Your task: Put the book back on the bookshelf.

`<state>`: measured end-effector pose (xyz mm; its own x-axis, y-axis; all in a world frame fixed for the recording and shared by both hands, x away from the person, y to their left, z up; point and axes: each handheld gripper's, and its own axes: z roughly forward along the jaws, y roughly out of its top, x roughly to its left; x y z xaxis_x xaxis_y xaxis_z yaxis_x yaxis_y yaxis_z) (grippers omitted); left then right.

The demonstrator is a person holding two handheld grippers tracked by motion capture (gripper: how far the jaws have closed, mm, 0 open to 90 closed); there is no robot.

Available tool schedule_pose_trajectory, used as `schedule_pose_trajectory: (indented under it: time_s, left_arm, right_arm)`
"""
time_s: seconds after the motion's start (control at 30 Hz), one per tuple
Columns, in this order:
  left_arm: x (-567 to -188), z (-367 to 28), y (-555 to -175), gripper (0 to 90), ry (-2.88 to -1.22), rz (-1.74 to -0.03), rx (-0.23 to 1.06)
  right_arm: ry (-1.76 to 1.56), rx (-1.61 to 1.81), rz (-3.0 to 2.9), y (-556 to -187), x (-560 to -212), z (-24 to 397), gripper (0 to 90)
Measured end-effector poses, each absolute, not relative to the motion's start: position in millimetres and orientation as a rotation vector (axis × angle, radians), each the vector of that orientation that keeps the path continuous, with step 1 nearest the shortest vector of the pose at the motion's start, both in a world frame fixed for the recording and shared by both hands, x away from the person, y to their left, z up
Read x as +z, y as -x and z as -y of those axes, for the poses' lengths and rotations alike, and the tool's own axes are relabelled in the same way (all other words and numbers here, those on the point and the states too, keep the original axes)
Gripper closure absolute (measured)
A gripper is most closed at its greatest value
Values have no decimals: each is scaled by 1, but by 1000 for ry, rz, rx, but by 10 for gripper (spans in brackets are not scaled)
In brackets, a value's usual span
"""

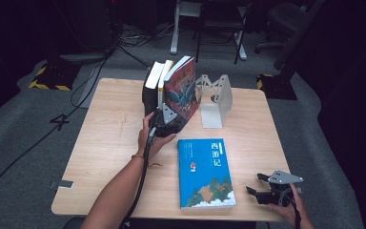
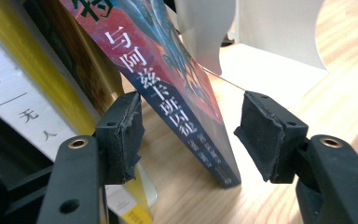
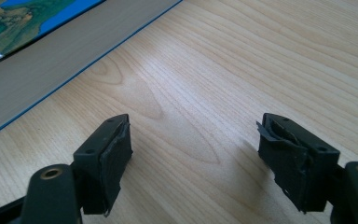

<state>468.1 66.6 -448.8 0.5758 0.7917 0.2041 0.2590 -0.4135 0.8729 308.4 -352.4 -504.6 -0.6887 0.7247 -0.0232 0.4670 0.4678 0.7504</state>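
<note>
Your left gripper [image 2: 189, 140] is standing open around the bottom corner of the red book [image 2: 168, 79]; neither pad is pressing on it. The book is leaning against the yellow book [image 2: 70, 79] beyond your left-hand finger [image 2: 121, 135], its lower edge resting on the table [image 2: 186, 196] between the two pads, nearer the right-hand one. It is a paperback, so it is probably light but bendy, with a glossy cover that is likely slippery. Take it low and near the spine, where it looks stiffest, pads flat on both covers; a pinch at the free corner would probably be bending the pages. The bookend [image 2: 279, 32] is standing past the right-hand finger, apart from the book.

Your right gripper [image 3: 193, 158] is resting open over bare table, nothing between its fingers, with the blue book [image 3: 42, 56] lying flat beyond its left-hand finger [image 3: 107, 158].
</note>
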Motion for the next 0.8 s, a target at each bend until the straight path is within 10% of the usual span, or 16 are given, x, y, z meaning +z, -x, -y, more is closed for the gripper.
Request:
schedule_pose_trajectory:
  time_s: [0.8]
  left_arm:
    - [-448, -92, -399, 315, -2132, -625, 585]
  right_arm:
    - [-1004, 1065, -2382, -307, -505, 353, 267]
